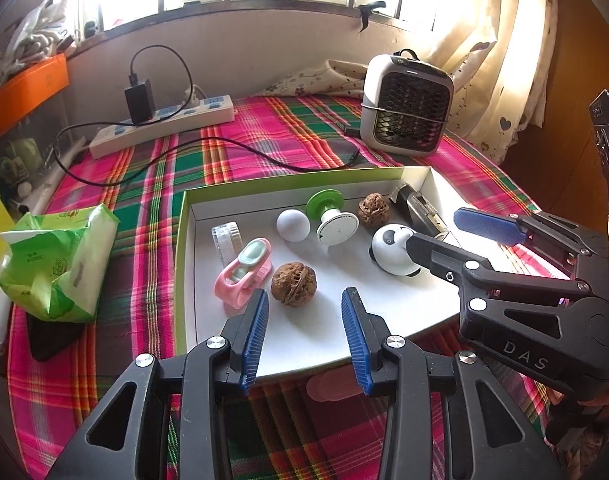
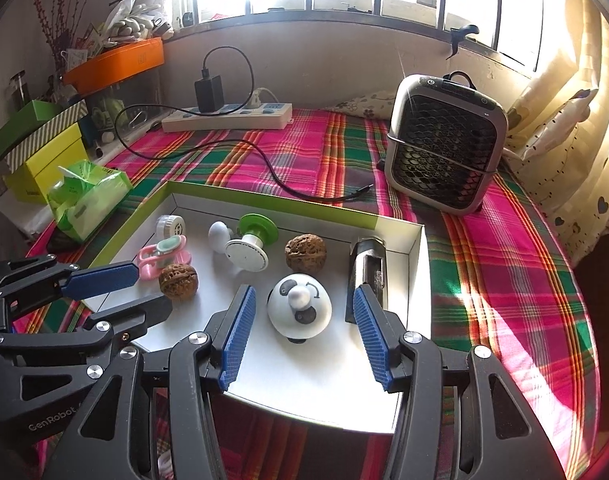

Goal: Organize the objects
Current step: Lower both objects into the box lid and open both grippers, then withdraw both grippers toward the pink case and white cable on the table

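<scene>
A shallow white box with a green rim (image 1: 296,182) (image 2: 264,200) lies on the plaid cloth. It holds two walnuts (image 1: 293,284) (image 2: 305,252), a panda toy (image 1: 388,250) (image 2: 300,312), a green-and-white spool (image 1: 332,220), a white ball (image 1: 293,225), a clear jar (image 1: 226,238), a pink clip (image 1: 244,276) and a dark metal piece (image 2: 366,272). My left gripper (image 1: 305,293) (image 2: 154,286) hovers open over the box's near edge, the near walnut just past its tips. My right gripper (image 2: 303,289) (image 1: 434,228) is open around the panda, its pads clear of it.
A green tissue pack (image 1: 56,264) lies left of the box on a dark phone (image 1: 52,340). Behind the box are a power strip (image 1: 164,124) with a black charger and trailing cable (image 1: 240,148), and a small grey fan heater (image 1: 408,104). A curtain hangs at right.
</scene>
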`<action>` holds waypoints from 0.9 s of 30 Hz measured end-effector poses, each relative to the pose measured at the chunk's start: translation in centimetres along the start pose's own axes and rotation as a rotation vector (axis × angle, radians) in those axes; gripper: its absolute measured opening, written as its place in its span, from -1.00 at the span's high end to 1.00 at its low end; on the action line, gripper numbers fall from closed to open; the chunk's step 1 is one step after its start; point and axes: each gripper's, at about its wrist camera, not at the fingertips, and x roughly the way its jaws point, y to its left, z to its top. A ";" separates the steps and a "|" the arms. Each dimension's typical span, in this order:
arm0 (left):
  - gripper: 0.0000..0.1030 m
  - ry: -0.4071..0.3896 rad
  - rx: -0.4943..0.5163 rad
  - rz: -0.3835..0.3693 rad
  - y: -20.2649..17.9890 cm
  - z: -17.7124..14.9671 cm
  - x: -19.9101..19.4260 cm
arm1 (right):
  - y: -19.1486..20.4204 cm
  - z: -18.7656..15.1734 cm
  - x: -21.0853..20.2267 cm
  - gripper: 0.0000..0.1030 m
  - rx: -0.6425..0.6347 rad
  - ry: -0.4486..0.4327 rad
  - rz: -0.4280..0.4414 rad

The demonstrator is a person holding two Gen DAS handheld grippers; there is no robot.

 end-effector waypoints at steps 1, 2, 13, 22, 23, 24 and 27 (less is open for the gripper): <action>0.30 -0.002 0.000 -0.002 0.0 -0.1 -0.2 | 0.0 -0.1 -0.2 -0.01 0.003 -0.002 0.002; 0.30 -0.004 0.001 -0.005 0.0 -0.3 -0.5 | 0.1 -0.2 -0.5 -0.01 0.005 -0.003 0.003; 0.30 -0.025 -0.033 -0.013 1.4 -2.4 -2.9 | 1.3 -2.1 -2.8 -0.03 0.028 -0.003 0.001; 0.30 -0.026 -0.062 -0.022 2.7 -4.3 -4.0 | 2.9 -4.4 -4.2 -0.03 0.022 0.012 0.026; 0.30 -0.022 -0.058 -0.024 2.8 -4.5 -4.0 | 3.1 -4.7 -4.1 -0.03 0.021 0.018 0.029; 0.30 -0.017 -0.054 -0.027 2.8 -4.6 -3.9 | 3.3 -4.9 -4.0 -0.03 0.020 0.025 0.034; 0.30 -0.005 -0.063 -0.039 3.1 -5.1 -3.8 | 3.8 -5.7 -3.4 -0.03 0.031 0.053 0.050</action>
